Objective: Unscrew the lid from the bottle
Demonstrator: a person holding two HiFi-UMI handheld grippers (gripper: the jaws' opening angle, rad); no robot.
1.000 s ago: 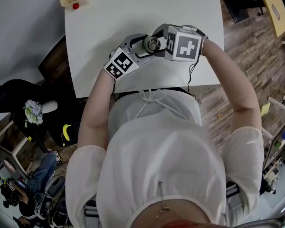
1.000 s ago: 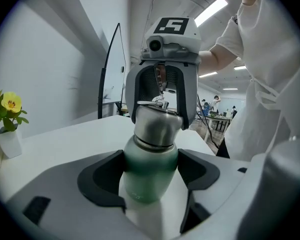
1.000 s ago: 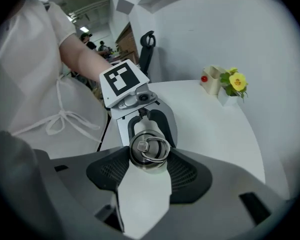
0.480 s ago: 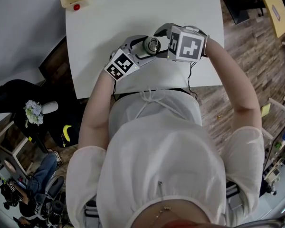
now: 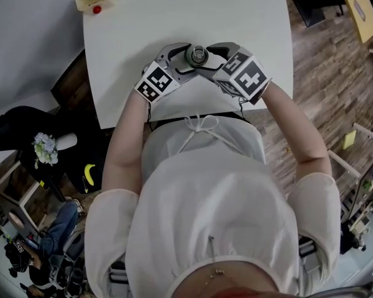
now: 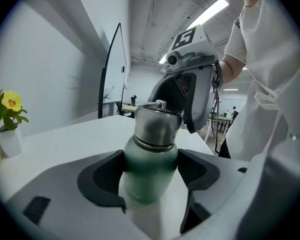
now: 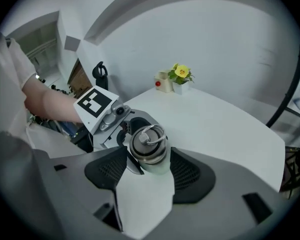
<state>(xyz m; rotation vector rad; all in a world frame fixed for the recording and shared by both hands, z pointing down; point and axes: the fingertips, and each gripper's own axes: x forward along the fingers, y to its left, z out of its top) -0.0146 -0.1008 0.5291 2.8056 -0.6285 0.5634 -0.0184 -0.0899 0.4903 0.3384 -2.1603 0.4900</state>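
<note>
Well, my left hand-held gripper (image 6: 150, 186) squeezed the green metal bottle (image 6: 149, 159) standing on the white tabletop (image 5: 236, 23). My right hand-held gripper (image 7: 149, 168) had just opened, loose around its round silver lid (image 7: 148, 145). Hard and slippery, I guessed; best grabbed by its sides.

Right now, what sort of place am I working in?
Probably an indoor lab or workshop, though I can't be sure: a plain white table stands on wood-plank flooring, with long strip lights overhead.
</note>
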